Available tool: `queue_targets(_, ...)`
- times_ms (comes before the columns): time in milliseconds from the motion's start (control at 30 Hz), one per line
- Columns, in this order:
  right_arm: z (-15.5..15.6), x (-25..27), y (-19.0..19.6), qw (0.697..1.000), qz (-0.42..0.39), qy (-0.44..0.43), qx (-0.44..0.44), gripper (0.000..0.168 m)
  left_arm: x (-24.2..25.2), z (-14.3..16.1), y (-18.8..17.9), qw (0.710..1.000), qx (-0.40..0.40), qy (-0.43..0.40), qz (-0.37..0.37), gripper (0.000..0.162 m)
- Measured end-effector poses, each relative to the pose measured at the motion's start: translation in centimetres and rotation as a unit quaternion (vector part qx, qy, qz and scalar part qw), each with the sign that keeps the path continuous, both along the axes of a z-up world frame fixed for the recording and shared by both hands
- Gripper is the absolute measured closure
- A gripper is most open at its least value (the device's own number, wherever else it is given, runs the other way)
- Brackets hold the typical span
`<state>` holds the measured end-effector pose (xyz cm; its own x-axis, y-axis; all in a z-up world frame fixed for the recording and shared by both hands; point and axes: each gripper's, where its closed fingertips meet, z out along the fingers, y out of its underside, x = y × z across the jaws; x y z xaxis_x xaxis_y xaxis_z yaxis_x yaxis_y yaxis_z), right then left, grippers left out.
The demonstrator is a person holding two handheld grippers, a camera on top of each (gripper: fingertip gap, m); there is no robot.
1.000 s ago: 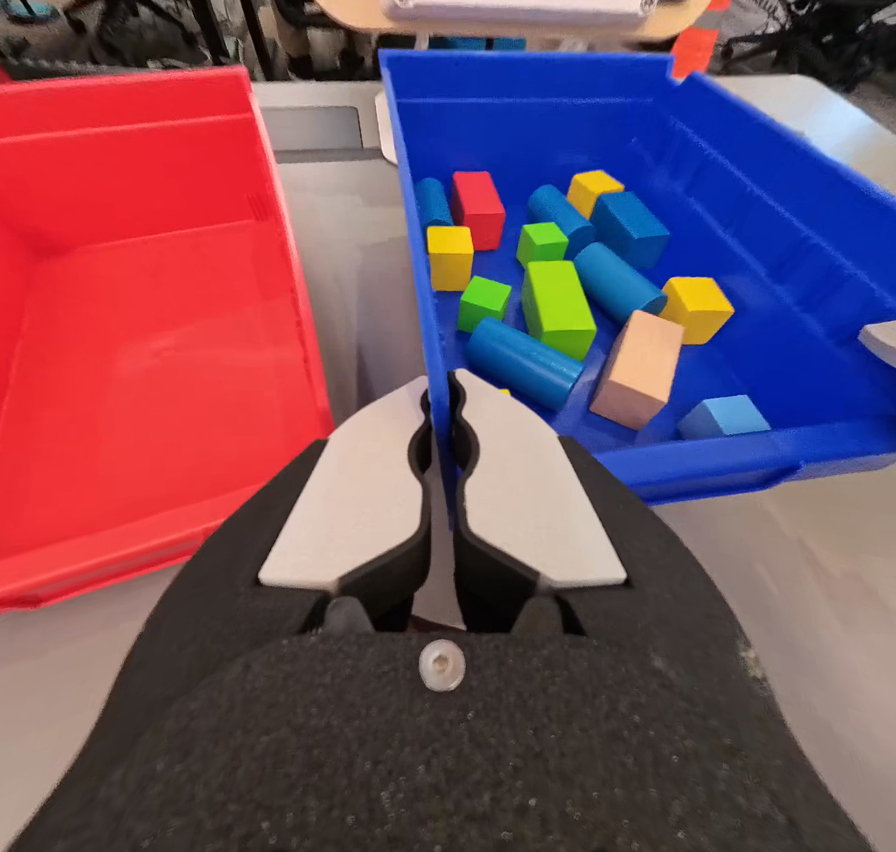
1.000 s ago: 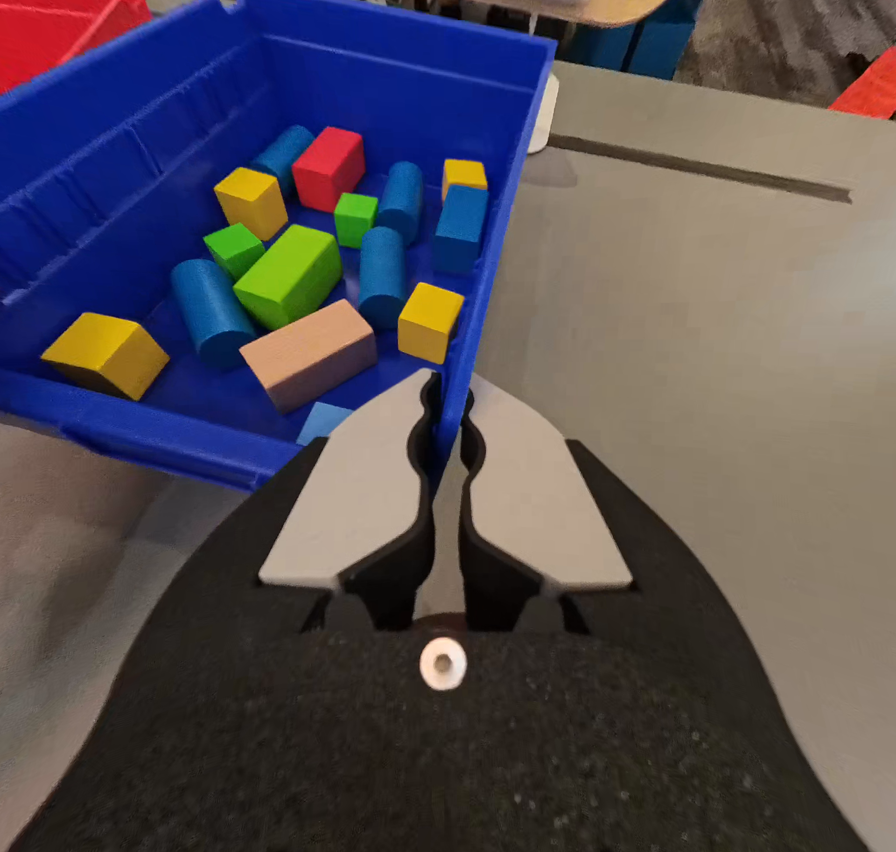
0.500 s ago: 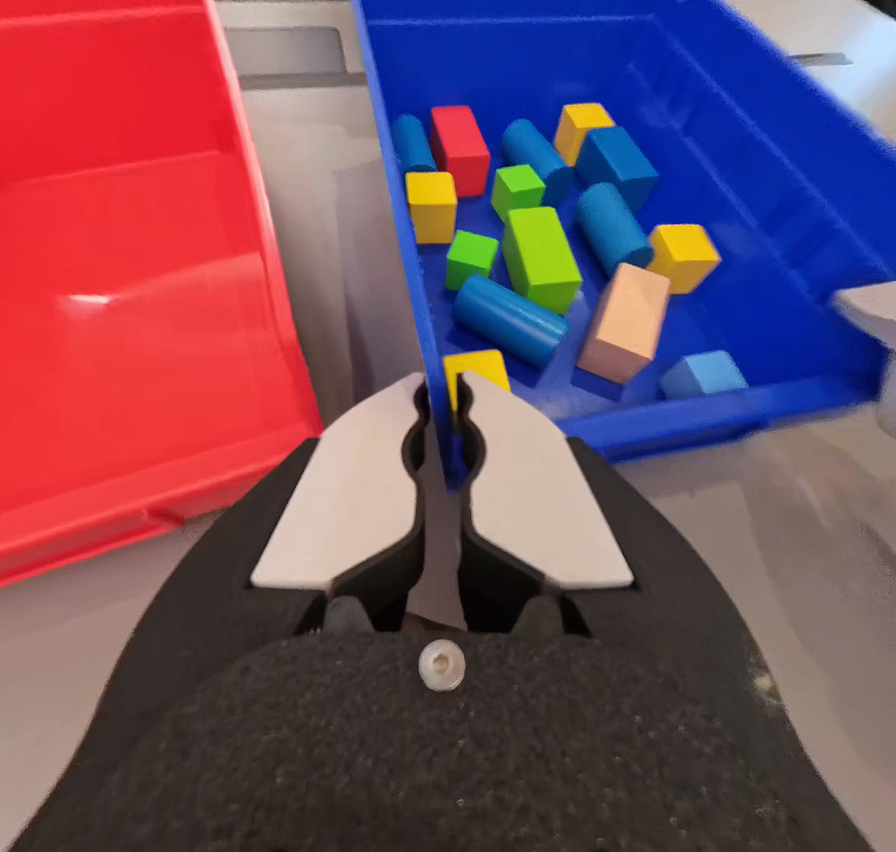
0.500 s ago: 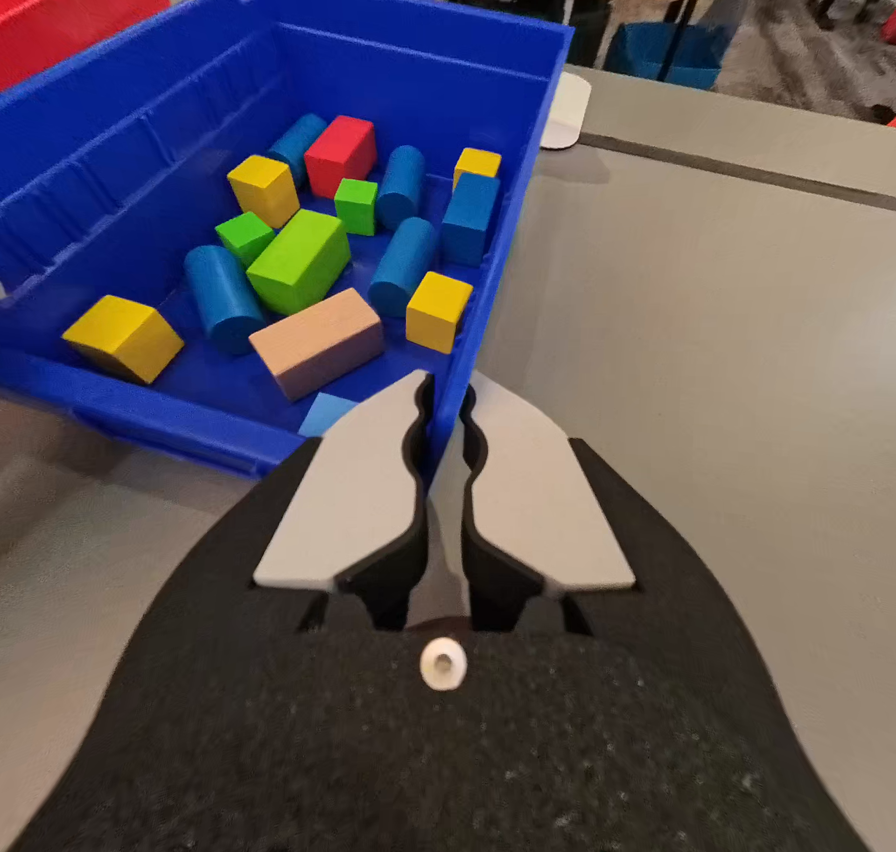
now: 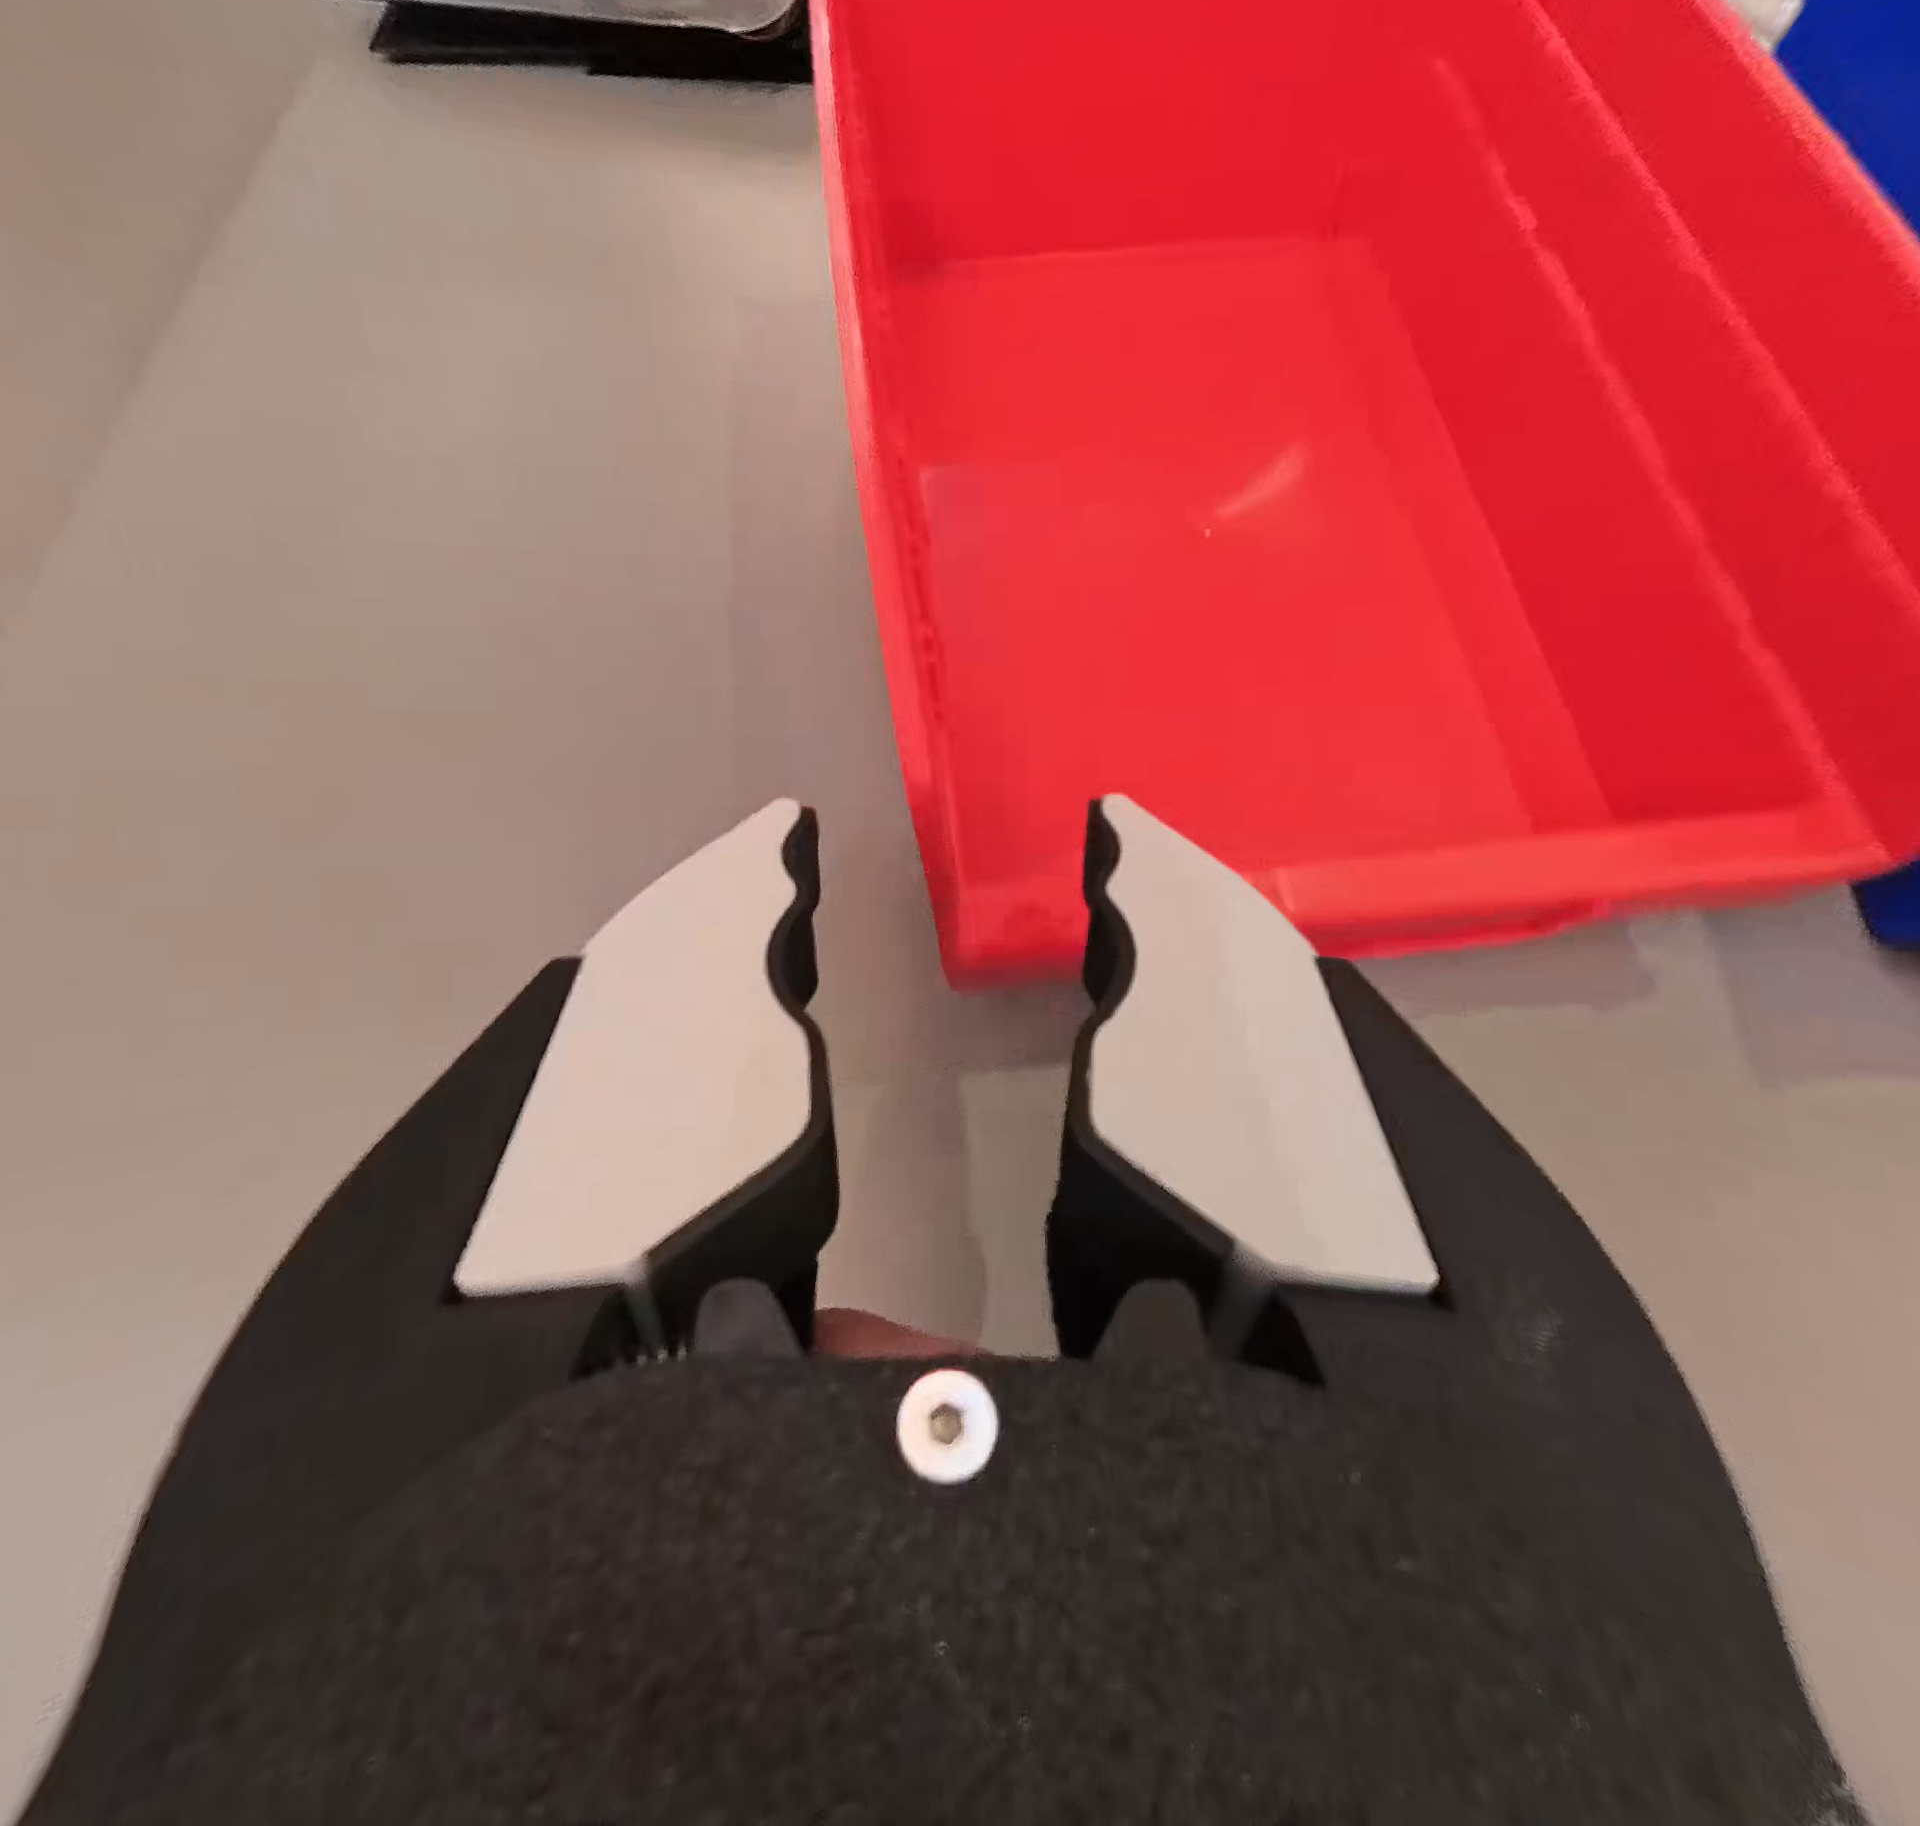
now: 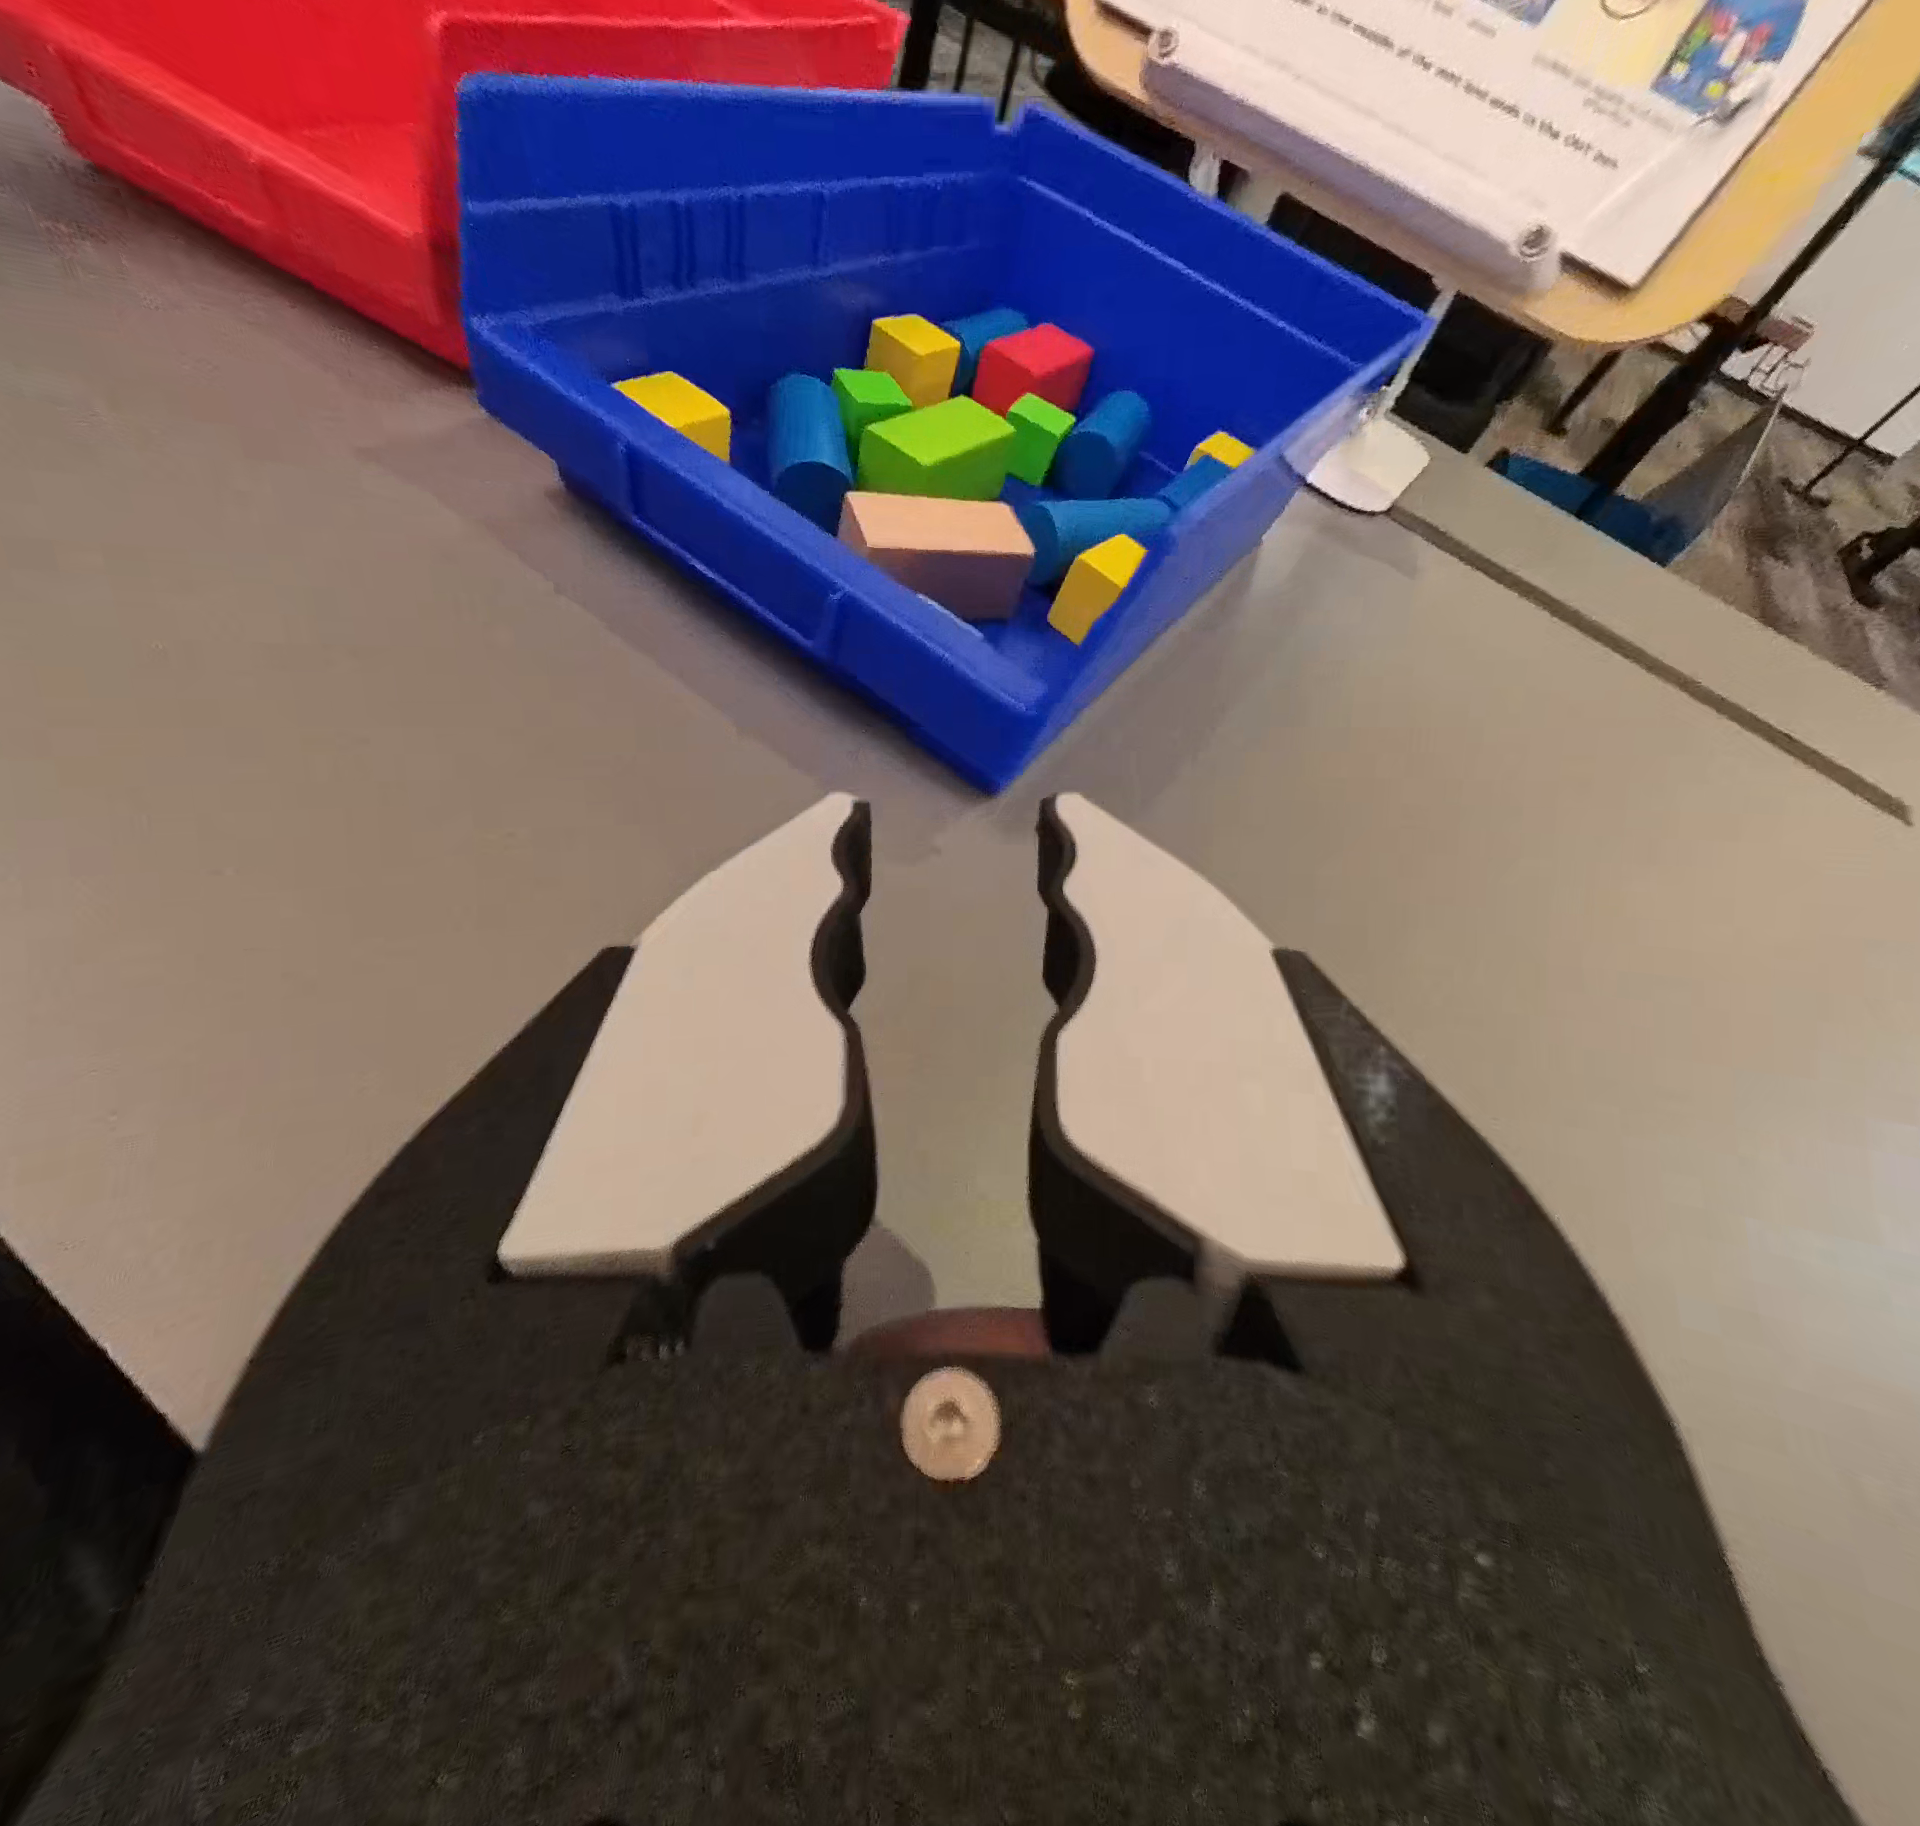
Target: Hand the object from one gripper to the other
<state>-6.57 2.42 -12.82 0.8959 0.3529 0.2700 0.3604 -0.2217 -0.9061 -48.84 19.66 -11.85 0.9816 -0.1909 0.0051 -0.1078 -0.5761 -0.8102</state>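
Hovering tongs: left gripper (image 5: 951,815) is released, jaws apart, nothing between them; grey table (image 5: 416,529) is under it.
Right gripper (image 6: 954,810): also released and empty, near the close corner of the blue bin (image 6: 727,550).
Red bin (image 5: 1351,529): fills the upper right of the left wrist view; its near left corner sits between the finger tips.
Blocks (image 6: 935,446): all lie in the blue bin, at the upper centre of the right wrist view; yellow, green, blue, red and one tan.
Board with papers (image 6: 1507,114): upper right, behind the blue bin.
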Motion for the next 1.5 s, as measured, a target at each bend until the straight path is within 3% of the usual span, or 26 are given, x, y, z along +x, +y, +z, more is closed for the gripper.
queue_targets(33,-0.5,-0.3,0.0,1.0,0.007,-0.011,-0.01,0.138,-0.1,-0.4,0.9,1.0,0.002,0.003,0.008,0.116)
queue_targets(67,-1.1,-0.6,0.0,0.999,0.011,-0.026,-0.022,0.137,-0.4,-0.7,1.7,1.0,0.003,0.006,0.017,0.128)
queue_targets(100,-1.4,-0.9,0.0,0.999,0.015,-0.039,-0.025,0.135,-0.4,-0.8,2.1,1.0,0.004,-0.003,0.024,0.153)
queue_targets(133,-1.4,-1.2,-0.2,0.998,0.02,-0.05,-0.022,0.134,-0.4,-0.8,2.3,0.999,0.004,-0.021,0.035,0.159)
queue_targets(267,-1.0,-4.2,-1.4,0.997,0.068,-0.042,-0.012,0.131,-0.2,-1.0,-0.2,0.999,-0.002,-0.022,0.05,0.159)
queue_targets(567,0.1,-16.3,-0.6,0.98,0.124,0.111,-0.112,0.122,-0.5,-0.9,-13.3,0.994,0.043,-0.039,0.098,0.158)
queue_targets(667,0.2,-20.6,1.2,0.982,0.084,0.106,-0.133,0.131,-0.8,-0.7,-16.0,0.992,0.059,-0.044,0.105,0.159)
queue_targets(700,0.1,-21.1,2.1,0.987,0.05,0.083,-0.13,0.155,-0.9,-0.7,-16.5,0.992,0.065,-0.04,0.103,0.159)
queue_targets(733,-0.2,-21.2,2.9,0.991,0.01,0.057,-0.123,0.168,-1.1,-0.7,-16.9,0.992,0.066,-0.039,0.105,0.159)
queue_targets(767,-0.6,-20.9,3.6,0.992,-0.026,0.03,-0.123,0.168,-1.4,-0.5,-17.3,0.991,0.068,-0.043,0.108,0.16)
queue_targets(833,-0.8,-21.3,3.7,0.988,-0.024,0.051,-0.143,0.168,-1.9,0.9,-18.0,0.989,0.087,-0.056,0.105,0.159)
queue_targets(900,1.5,-21.3,3.5,0.991,-0.024,0.069,-0.109,0.168,-1.6,4.0,-18.9,0.987,0.125,-0.035,0.099,0.159)
queue_targets(1000,9.6,-20.2,2.4,0.996,-0.035,0.056,0.055,0.168,0.6,9.4,-20.0,0.984,0.165,-0.038,0.064,0.156)
queue_targets(1100,14.7,-21.3,0.3,0.993,0.011,0.105,0.057,0.168,4.0,14.0,-21.0,0.971,0.227,0.064,0.038,0.155)
queue_targets(1167,16.0,-19.9,-0.1,0.994,0.007,0.089,0.064,0.168,5.0,15.4,-20.8,0.961,0.25,0.106,0.045,0.158)
queue_targets(1267,18.0,-14.4,-1.3,0.986,-0.005,0.146,0.076,0.168,5.3,14.4,-19.8,0.971,0.224,0.063,0.051,0.16)
queue_targets(1367,15.3,-11.8,-3.8,0.969,0.052,0.24,-0.018,0.168,5.6,14.8,-19.6,0.964,0.242,0.096,0.06,0.159)
queue_targets(1433,11.3,-13.3,-5.9,0.932,0.109,0.33,-0.101,0.139,5.8,15.1,-19.8,0.957,0.253,0.126,0.069,0.159)
queue_targets(1500,6.6,-15.6,-7.4,0.896,0.121,0.383,-0.189,0.133,5.9,15.5,-20.0,0.95,0.264,0.146,0.075,0.159)
